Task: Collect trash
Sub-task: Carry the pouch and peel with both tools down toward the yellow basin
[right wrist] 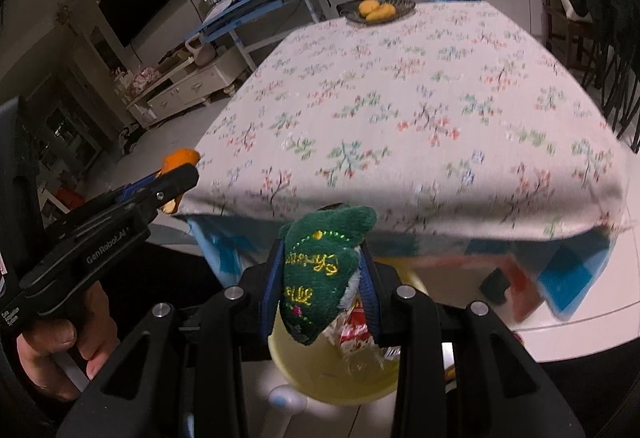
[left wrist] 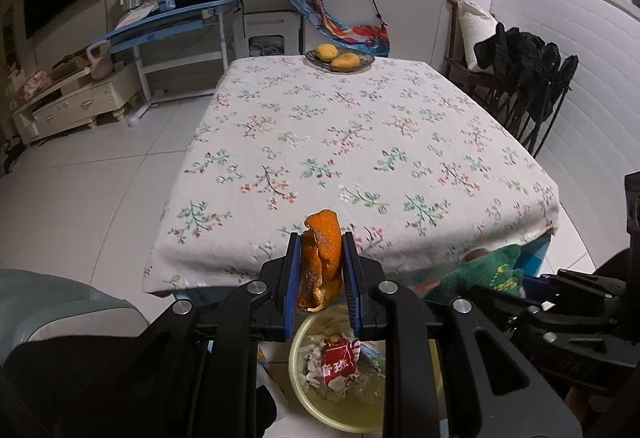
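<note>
Peel point(left wrist: 320, 262) clamped in left claw point(left wrist: 320, 242) | green cloth point(right wrist: 320, 278) clamped in right claw point(right wrist: 320, 258) | both over bin point(left wrist: 340, 406)

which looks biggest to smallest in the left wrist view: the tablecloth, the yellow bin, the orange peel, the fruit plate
1. tablecloth
2. yellow bin, partly hidden by the fingers
3. orange peel and fruit plate: unsure. The peel is close to the camera and the plate far, so they look about alike.
</note>
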### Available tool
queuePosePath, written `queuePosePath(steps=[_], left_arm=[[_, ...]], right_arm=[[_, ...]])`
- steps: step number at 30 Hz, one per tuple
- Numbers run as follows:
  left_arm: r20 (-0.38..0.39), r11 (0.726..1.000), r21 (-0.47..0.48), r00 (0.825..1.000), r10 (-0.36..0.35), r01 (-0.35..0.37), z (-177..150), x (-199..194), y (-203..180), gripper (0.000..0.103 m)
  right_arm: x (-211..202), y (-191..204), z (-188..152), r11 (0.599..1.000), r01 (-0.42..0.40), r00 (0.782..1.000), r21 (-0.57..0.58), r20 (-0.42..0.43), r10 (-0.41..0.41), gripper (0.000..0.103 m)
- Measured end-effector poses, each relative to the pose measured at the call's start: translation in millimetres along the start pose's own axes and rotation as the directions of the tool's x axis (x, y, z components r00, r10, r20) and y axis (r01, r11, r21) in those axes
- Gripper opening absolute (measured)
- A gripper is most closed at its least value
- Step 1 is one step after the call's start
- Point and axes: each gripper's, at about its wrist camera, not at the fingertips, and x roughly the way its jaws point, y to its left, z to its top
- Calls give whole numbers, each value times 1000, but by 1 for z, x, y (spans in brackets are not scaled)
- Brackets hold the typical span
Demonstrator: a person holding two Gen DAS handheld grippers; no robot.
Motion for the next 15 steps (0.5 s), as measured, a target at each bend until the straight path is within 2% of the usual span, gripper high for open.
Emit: queuePosePath(steps=[15], left_arm=[[-59,997,62,998,-35,38,-27,5,-18,19]], right_arm=[[21,6,-22,999,42,990,-33,-131,-46,35]])
